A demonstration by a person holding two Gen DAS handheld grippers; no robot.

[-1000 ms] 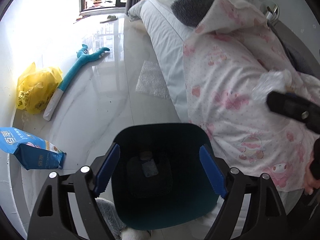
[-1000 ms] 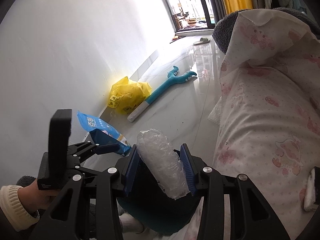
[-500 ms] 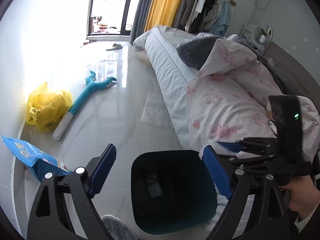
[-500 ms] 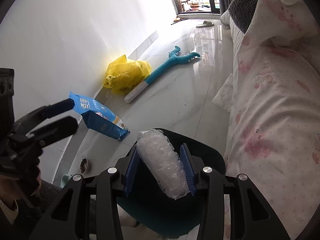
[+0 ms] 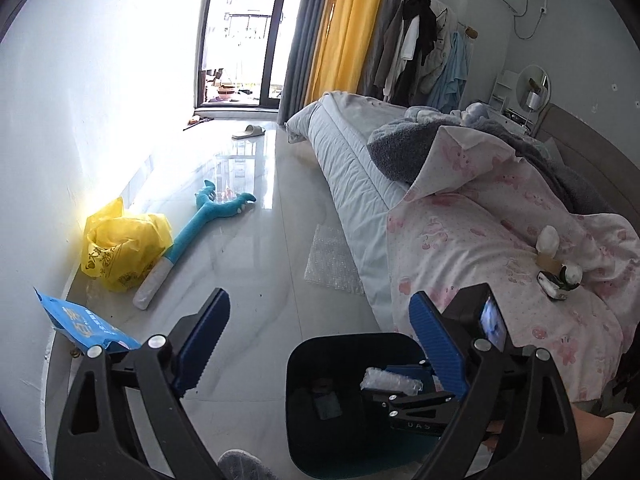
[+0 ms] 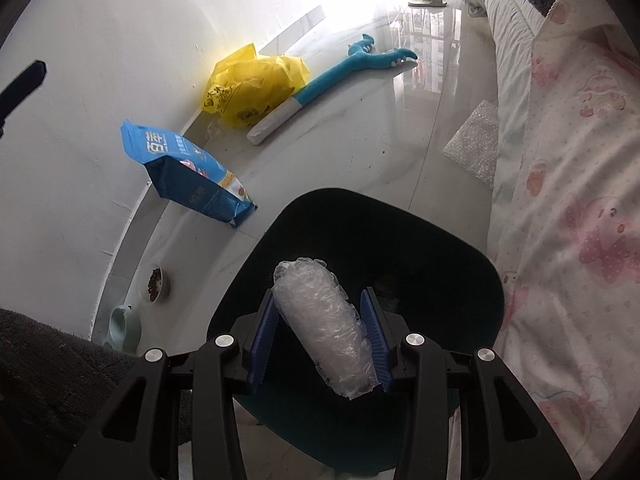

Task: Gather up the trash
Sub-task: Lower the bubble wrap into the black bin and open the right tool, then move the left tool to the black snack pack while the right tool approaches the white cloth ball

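Clamped between the blue pads of the right gripper was a roll of clear bubble wrap, pinched across its width and held directly over the open mouth of the dark bin. The bin stood on the glossy floor just beside the bed, which was covered by a pink-patterned quilt. The roll's long axis was seen to run along the fingers, tilted a little to one side; its rounded far end pointed forward and down toward the bin's interior, while its near end projected back past the pads toward the camera. The left gripper was held apart from the bin with its jaws opening, and nothing was seen between them. From the left wrist view the roll could be made out above the bin's hollow, inside the rim. The step in hand was judged to be the drop. It would be done well if the roll were kept centred over the opening and the pads were parted only once its far end was clearly within the rim, so that it could slide in end first without catching the edge or tipping onto the quilt. A flat sheet of bubble wrap lay on the floor against the bed and was judged to be trash not yet collected.
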